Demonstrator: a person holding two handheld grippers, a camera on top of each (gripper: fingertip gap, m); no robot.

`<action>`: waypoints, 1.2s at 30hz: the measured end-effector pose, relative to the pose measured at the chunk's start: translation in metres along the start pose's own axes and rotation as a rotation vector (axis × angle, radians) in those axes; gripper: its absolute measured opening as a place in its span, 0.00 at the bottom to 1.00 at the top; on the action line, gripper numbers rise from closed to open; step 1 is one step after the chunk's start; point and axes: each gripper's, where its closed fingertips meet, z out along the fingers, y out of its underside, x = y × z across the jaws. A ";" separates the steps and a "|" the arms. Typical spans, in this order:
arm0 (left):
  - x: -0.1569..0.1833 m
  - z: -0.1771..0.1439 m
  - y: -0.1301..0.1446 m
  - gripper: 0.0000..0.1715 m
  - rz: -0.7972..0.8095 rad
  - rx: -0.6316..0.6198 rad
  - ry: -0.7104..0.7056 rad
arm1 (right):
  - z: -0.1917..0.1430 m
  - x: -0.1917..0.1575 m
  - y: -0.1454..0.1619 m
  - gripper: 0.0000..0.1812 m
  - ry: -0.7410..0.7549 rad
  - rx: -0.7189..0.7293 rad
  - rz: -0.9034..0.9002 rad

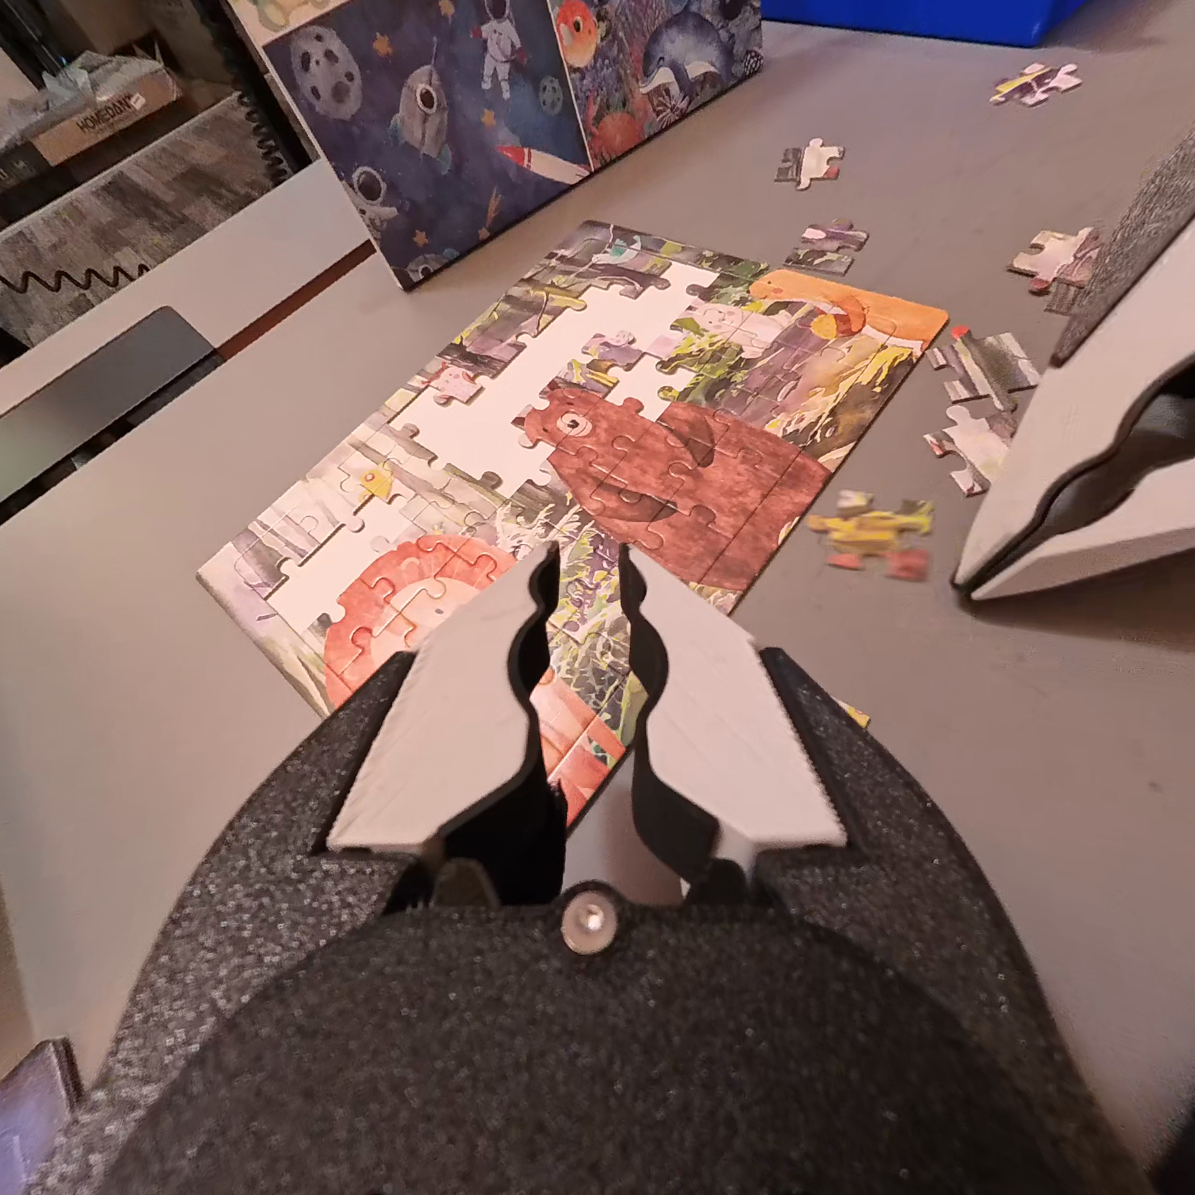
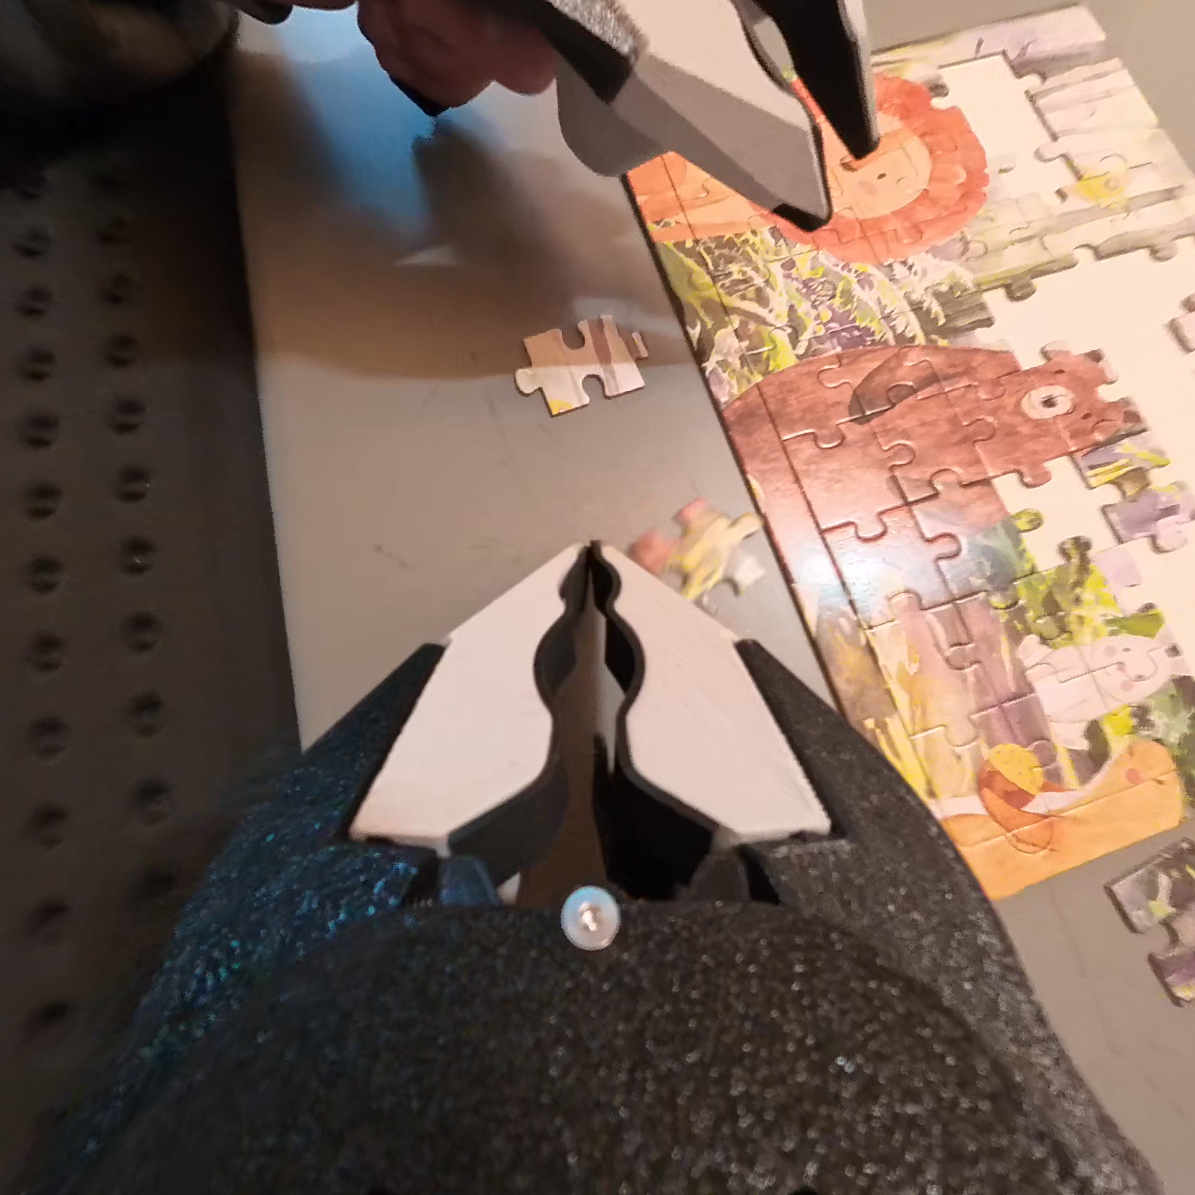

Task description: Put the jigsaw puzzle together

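Working from your left, keep the left gripper (image 1: 587, 556) narrowly parted and empty above the lion corner of the jigsaw puzzle (image 1: 679, 465), ready to steady the board on the grey table (image 1: 161, 646). The white gap (image 1: 517, 414) runs up its middle. Further right, the yellow loose piece (image 1: 873, 531) lies just beside the board's edge, near your right gripper (image 2: 592, 549), whose tips are pressed together, holding nothing. Part those tips first, then come down low and flat over the piece's edges; thin card likely slips.
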 end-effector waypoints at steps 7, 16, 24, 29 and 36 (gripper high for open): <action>0.003 0.002 0.005 0.10 0.016 -0.026 0.007 | -0.016 0.016 0.003 0.09 0.020 -0.026 0.038; 0.022 0.005 0.009 0.10 0.036 -0.055 0.083 | -0.023 0.036 0.027 0.19 0.095 -0.151 0.248; 0.025 0.007 0.011 0.10 0.055 -0.065 0.086 | -0.016 0.025 0.019 0.19 0.281 -0.158 0.509; 0.027 0.006 0.011 0.10 0.059 -0.062 0.091 | -0.014 0.025 0.025 0.21 0.411 -0.182 0.562; 0.032 0.006 0.012 0.10 0.081 -0.067 0.103 | -0.013 0.025 0.024 0.20 0.408 -0.191 0.551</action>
